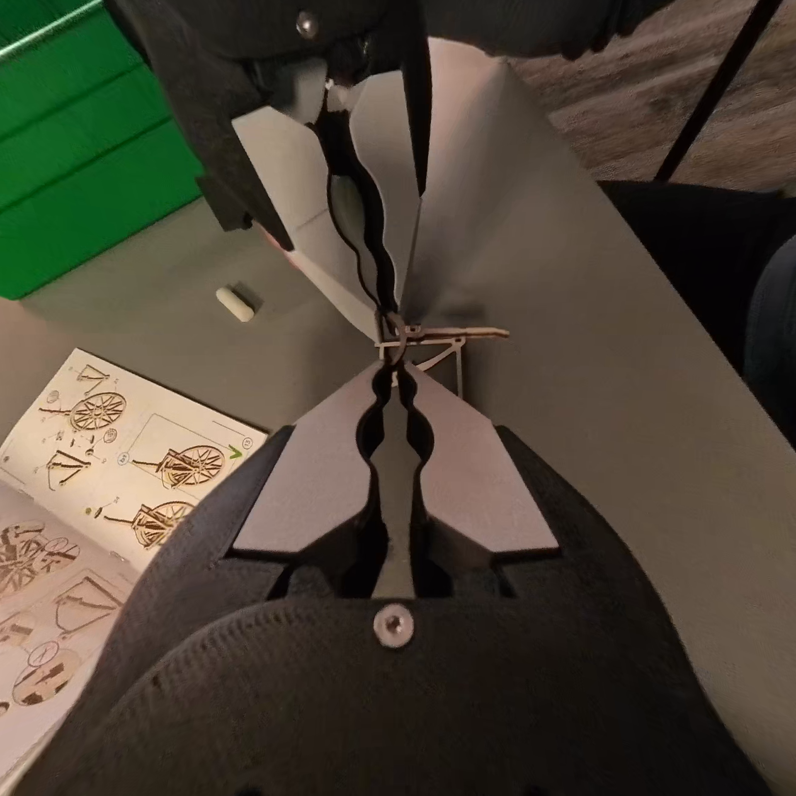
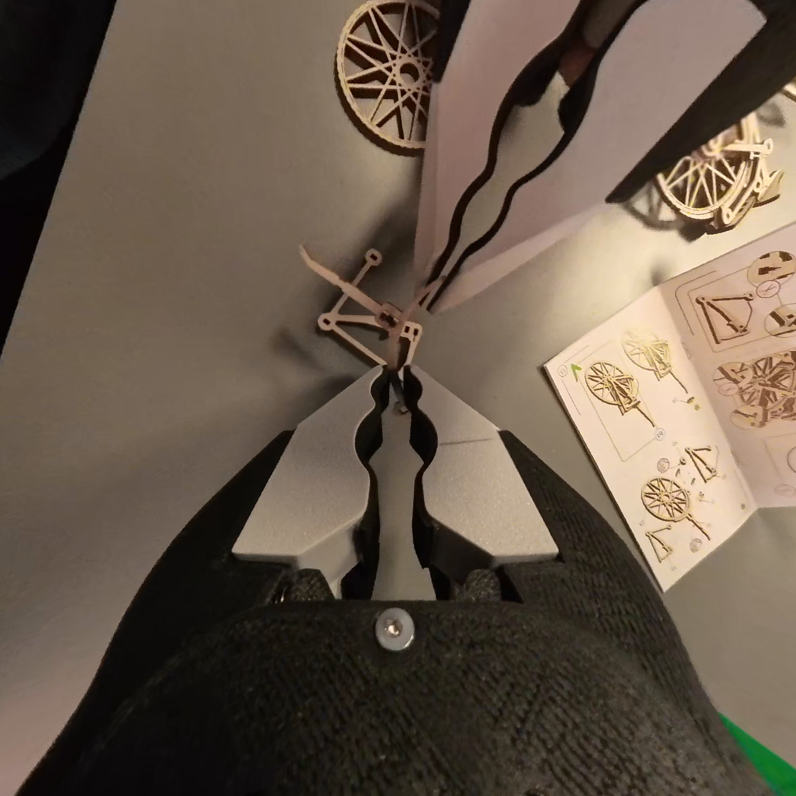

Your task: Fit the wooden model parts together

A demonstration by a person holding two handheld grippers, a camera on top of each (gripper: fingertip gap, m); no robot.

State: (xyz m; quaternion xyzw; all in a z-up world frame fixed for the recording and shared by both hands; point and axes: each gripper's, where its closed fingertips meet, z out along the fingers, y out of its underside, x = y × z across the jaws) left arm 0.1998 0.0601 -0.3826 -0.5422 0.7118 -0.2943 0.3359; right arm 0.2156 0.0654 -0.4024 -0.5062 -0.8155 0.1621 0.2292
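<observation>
A small wooden frame (image 2: 344, 323) of thin bars, with a curved strip (image 2: 331, 275) fitted across it, hangs above the grey table (image 2: 194, 215). My right gripper (image 2: 394, 368) is shut on a thin strip at the frame's corner. My left gripper (image 2: 430, 297) comes in from the upper right, shut on the same corner, tip to tip with the right one. In the left wrist view my left gripper (image 1: 394, 366) pinches the frame (image 1: 448, 353), and the right gripper (image 1: 390, 311) comes down from above. Which bar each one pinches is hidden by the fingers.
A loose spoked wooden wheel (image 2: 383, 82) lies on the table behind. A part-built wheel assembly (image 2: 723, 172) stands at the right. An open instruction booklet (image 2: 689, 409) (image 1: 107, 495) lies nearby. Green crates (image 1: 86, 150) stand at the left, with a small white capsule-shaped piece (image 1: 236, 303) beside them. The grippers are tip to tip, or close to it.
</observation>
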